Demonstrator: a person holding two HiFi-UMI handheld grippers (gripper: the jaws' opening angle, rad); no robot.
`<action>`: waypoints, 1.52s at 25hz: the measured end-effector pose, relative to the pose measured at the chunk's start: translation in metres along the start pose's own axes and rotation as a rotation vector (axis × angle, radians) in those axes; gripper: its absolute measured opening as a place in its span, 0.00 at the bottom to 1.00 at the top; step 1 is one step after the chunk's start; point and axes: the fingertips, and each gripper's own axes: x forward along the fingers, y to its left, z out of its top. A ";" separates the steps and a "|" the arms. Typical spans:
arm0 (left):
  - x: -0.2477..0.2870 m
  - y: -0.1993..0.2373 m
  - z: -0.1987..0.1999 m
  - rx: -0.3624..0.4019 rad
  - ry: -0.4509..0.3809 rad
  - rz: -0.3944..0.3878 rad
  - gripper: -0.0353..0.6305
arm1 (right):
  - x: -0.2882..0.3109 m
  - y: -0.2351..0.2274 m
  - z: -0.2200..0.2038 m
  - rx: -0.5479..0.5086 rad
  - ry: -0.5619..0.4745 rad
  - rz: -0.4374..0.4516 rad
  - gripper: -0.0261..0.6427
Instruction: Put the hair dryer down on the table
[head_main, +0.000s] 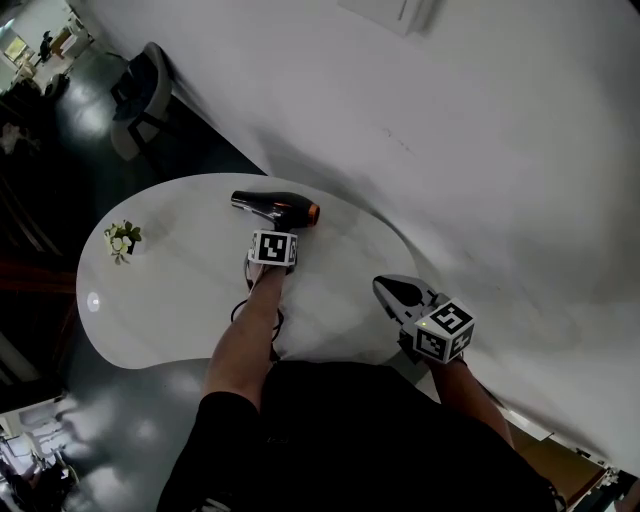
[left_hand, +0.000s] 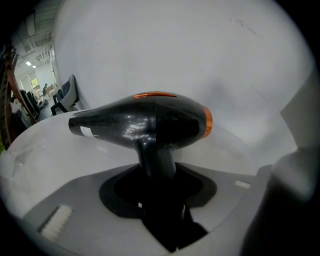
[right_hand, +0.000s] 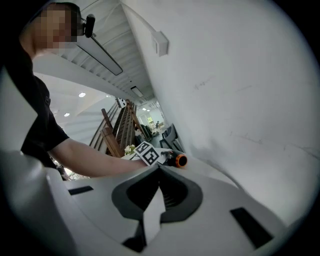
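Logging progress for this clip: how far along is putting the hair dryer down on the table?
Done: the hair dryer is over the table. In hand: the left gripper is shut on its handle. Left: lay it down and let go. The right gripper is shut, empty.

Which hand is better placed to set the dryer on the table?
Left. The left claw grips the dryer by its handle, above the table. The right claw is shut, empty, and off to the side.
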 end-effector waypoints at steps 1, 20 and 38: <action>0.000 0.000 0.000 0.001 0.000 -0.006 0.33 | -0.005 -0.001 -0.003 0.011 -0.003 -0.008 0.06; -0.106 -0.024 -0.003 -0.026 -0.196 0.028 0.42 | -0.055 0.027 -0.004 -0.038 -0.071 0.087 0.06; -0.355 -0.026 -0.048 -0.096 -0.785 0.126 0.26 | -0.028 0.099 0.022 -0.214 -0.121 0.214 0.06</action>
